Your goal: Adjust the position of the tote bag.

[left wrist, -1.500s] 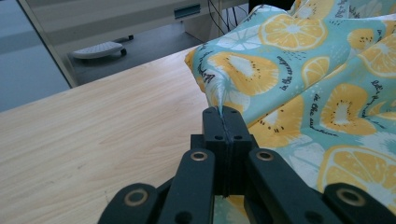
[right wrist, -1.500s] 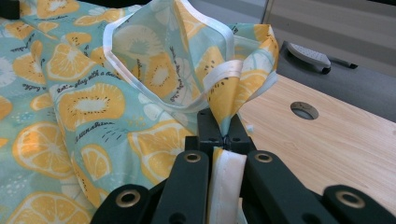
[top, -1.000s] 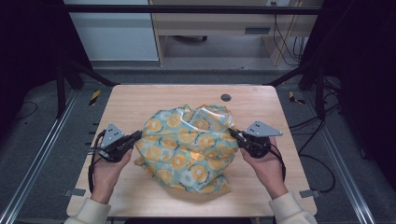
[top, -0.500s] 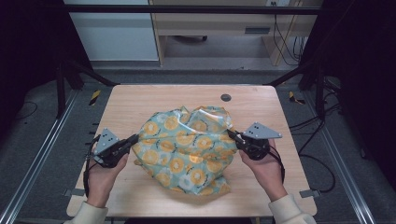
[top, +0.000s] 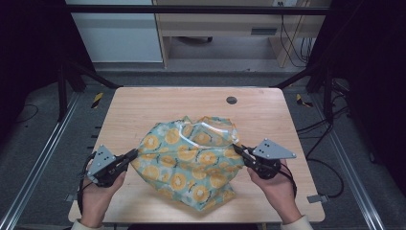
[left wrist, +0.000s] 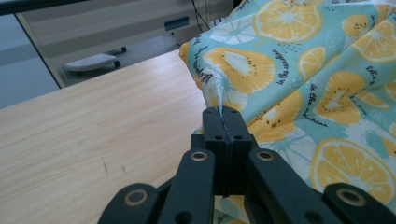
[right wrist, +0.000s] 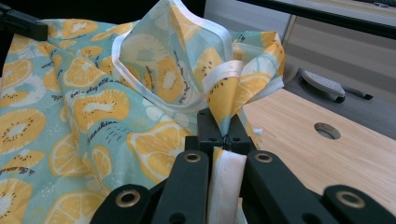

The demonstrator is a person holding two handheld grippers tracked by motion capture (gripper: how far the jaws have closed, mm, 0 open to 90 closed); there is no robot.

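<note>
Left gripper (top: 133, 154) and right gripper (top: 238, 149) each clenched on fruit-print cloth (top: 189, 160) edge; cloth's cursive lettering too blurred to read; crumpled folds hide desk (top: 143, 110) beneath.

A light wooden table (top: 143, 105) with rounded corners carries one thing: a crumpled cloth (top: 191, 163), teal with yellow fruit slices and a white hem. The cloth lies on the near half, midway between the left and right edges, its lower part close to the near edge. A small round hole (top: 231, 100) sits near the far edge, right of centre.
</note>
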